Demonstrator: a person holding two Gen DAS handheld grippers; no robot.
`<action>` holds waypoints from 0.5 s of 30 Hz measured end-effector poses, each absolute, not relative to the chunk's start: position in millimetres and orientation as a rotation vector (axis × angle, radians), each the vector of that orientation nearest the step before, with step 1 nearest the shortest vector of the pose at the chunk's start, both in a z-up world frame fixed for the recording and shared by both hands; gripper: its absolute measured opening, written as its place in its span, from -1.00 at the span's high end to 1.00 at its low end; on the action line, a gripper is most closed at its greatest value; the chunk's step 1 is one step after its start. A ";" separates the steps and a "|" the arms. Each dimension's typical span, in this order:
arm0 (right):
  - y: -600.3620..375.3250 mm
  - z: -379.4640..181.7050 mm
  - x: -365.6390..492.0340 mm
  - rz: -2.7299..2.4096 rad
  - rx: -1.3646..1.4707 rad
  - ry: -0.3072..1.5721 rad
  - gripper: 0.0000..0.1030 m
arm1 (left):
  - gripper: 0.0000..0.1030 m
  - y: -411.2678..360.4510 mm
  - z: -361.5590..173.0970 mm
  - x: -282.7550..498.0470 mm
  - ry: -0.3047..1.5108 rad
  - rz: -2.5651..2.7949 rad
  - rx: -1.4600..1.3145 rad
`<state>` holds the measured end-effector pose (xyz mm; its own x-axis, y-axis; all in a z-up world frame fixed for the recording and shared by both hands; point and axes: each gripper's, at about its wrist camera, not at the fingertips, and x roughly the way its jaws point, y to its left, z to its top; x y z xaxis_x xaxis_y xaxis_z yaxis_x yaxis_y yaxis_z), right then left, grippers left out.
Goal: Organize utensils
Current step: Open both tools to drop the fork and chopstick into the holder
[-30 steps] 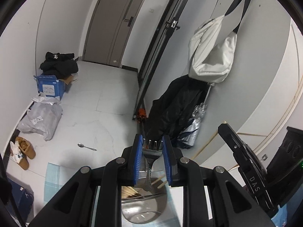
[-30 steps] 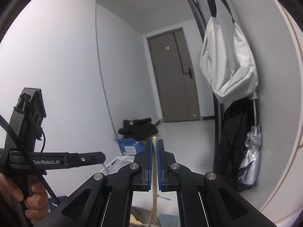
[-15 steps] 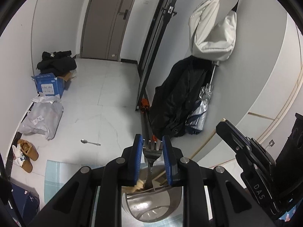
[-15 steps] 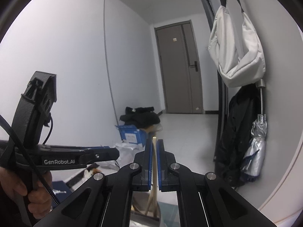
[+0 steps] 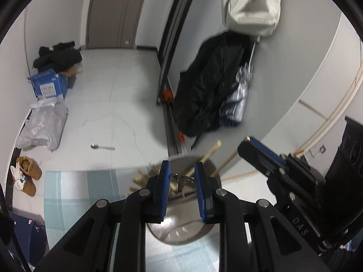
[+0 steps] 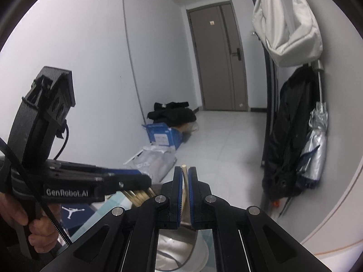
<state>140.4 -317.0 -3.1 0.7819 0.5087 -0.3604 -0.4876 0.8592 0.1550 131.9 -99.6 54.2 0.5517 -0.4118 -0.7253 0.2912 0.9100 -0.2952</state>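
In the left wrist view my left gripper (image 5: pixel 181 170) is shut on a metal fork (image 5: pixel 181 179), whose head sits between the blue pads just over a steel cup (image 5: pixel 181 229). Wooden chopsticks (image 5: pixel 209 153) lean out of that cup. My right gripper (image 6: pixel 185 174) is shut on a single pale chopstick (image 6: pixel 185 181), whose lower end reaches down to the steel cup (image 6: pixel 181 249). In the right wrist view the left gripper (image 6: pixel 140 179) comes in from the left, held by a hand (image 6: pixel 13 213). The right gripper (image 5: pixel 251 147) enters the left wrist view from the right.
The cup stands on a light blue checked cloth (image 5: pixel 79 192). A spoon (image 5: pixel 102 146) lies on the white floor. A blue box (image 5: pixel 48 86), a grey bag (image 5: pixel 43 127) and shoes (image 5: pixel 27 174) line the left wall. A black coat (image 5: pixel 204 90) and folded umbrella (image 6: pixel 315 145) hang at the right.
Both grippers have sunk toward the steel cup, which now fills more of each view. The fork's head sits lower, at the cup's mouth. Both grips look unchanged.
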 end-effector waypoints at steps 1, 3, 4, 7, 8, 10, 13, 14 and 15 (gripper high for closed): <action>-316.6 -5.5 141.3 0.540 0.058 0.416 0.89 | 0.67 -100.1 53.6 132.4 0.905 -0.422 -0.139; -316.7 -8.4 140.5 0.548 0.069 0.432 0.89 | 0.67 -98.8 54.3 130.9 0.906 -0.408 -0.129; -316.3 -9.8 140.3 0.547 0.068 0.439 0.87 | 0.67 -98.1 55.9 129.5 0.903 -0.406 -0.129; -315.3 -15.5 140.3 0.555 0.084 0.470 0.87 | 0.66 -96.3 61.9 122.7 0.881 -0.390 -0.117; -315.4 -17.9 139.9 0.553 0.089 0.480 0.86 | 0.64 -96.2 63.1 121.2 0.878 -0.382 -0.114; -315.4 -21.9 138.5 0.546 0.089 0.499 0.86 | 0.59 -94.0 65.4 118.3 0.875 -0.369 -0.121; -318.0 -22.3 132.6 0.538 0.095 0.501 0.86 | 0.34 -88.6 67.1 114.6 0.862 -0.345 -0.134; -319.7 -20.7 128.5 0.535 0.097 0.497 0.86 | 0.26 -86.1 68.4 112.7 0.852 -0.336 -0.137; -320.7 -19.5 125.6 0.532 0.097 0.493 0.85 | 0.21 -83.9 70.5 109.4 0.843 -0.322 -0.136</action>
<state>125.6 -320.7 -19.5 0.7486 0.5088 -0.4251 -0.4631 0.8601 0.2141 109.4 -83.9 70.5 0.6206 -0.3324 -0.7102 0.2252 0.9431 -0.2446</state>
